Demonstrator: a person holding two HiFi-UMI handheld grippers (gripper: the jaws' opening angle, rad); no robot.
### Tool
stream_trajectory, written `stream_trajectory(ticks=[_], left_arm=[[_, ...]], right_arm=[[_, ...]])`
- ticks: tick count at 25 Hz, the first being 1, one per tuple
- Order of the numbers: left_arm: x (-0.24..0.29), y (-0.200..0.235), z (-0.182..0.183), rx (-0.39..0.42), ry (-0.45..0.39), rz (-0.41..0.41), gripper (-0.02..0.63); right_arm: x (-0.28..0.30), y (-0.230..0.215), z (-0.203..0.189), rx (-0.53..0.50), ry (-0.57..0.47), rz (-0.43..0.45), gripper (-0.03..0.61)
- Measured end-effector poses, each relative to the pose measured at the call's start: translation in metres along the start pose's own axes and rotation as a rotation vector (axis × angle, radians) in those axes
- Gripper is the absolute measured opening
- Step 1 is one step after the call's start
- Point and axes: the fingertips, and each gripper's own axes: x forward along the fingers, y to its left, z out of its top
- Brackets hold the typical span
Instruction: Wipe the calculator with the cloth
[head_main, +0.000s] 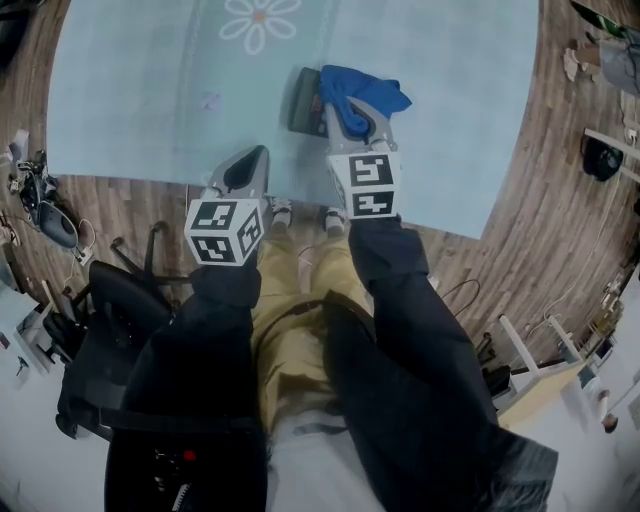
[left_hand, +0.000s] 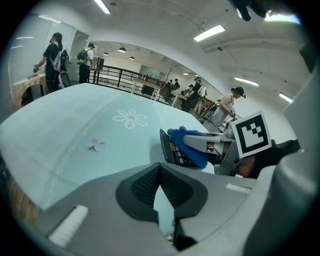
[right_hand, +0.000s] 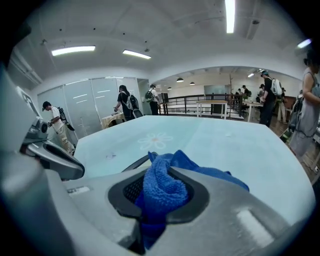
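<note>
A dark calculator (head_main: 304, 100) lies on the pale blue tablecloth (head_main: 130, 90), near the table's front edge. My right gripper (head_main: 347, 118) is shut on a blue terry cloth (head_main: 366, 92), which rests over the calculator's right part. In the right gripper view the cloth (right_hand: 165, 187) bunches between the pads of that gripper (right_hand: 162, 194), with the calculator's dark edge (right_hand: 134, 163) just beyond. My left gripper (head_main: 246, 172) hovers left of the calculator, shut and holding nothing. In the left gripper view the calculator (left_hand: 172, 150) shows under the cloth (left_hand: 196, 149), ahead and right of the left gripper (left_hand: 160, 187).
A white flower print (head_main: 260, 22) and a small purple one (head_main: 209, 100) mark the tablecloth. A black chair (head_main: 115, 300) stands on the wood floor at lower left, a white frame (head_main: 530, 362) at lower right. People (left_hand: 56, 57) stand far behind the table.
</note>
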Motion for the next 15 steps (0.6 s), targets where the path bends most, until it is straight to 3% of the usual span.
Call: stream_trajectory(ticks=[7, 15], left_arm=[[-0.010, 0.004, -0.006, -0.011, -0.003, 0.002, 0.000], [-0.022, 0.016, -0.013, -0.040, -0.017, 0.027, 0.000]], right_arm=[[0.004, 0.039, 0.008, -0.003, -0.011, 0.075, 0.060], [-0.001, 0.086, 0.031, 0.085, -0.081, 0.199, 0.060]])
